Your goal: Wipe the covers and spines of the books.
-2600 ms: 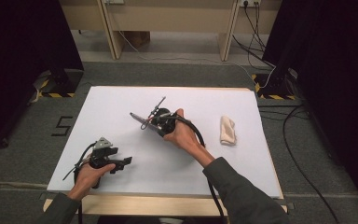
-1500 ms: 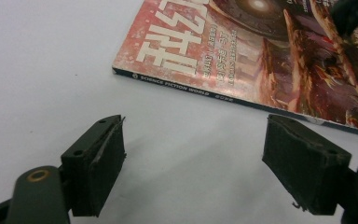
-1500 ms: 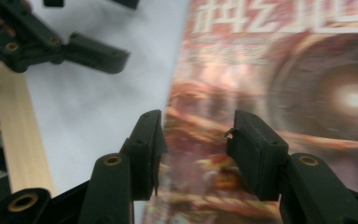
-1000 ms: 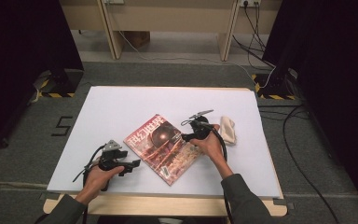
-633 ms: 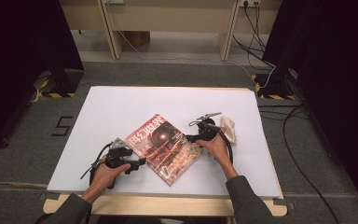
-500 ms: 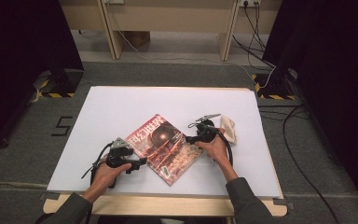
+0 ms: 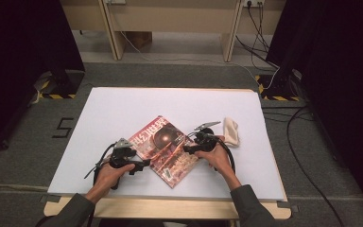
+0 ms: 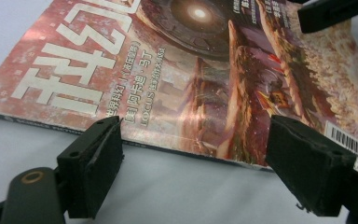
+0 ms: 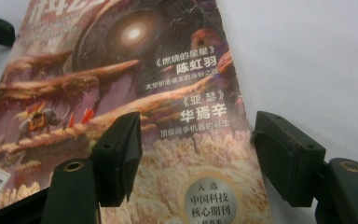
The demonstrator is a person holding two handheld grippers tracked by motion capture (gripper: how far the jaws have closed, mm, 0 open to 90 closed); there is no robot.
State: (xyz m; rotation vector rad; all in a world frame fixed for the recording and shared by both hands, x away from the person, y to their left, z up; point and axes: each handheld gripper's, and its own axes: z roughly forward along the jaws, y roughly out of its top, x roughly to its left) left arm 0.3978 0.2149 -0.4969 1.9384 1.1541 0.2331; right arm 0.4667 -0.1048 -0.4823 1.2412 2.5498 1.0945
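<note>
Lying flat near worktop's (image 7: pixel 123 109) front edge, centre: magazine (image 7: pixel 166 149), cover up. Left tool (image 7: pixel 144 163) spread, jaws just been opening, nothing between, facing spine edge. Right tool (image 7: pixel 187 148) spread over opposite edge, likely to square it.

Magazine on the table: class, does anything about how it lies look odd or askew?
Yes. The magazine lies turned corner-on to the table's edges, not square with them. Otherwise it lies flat, closed and undamaged.
</note>
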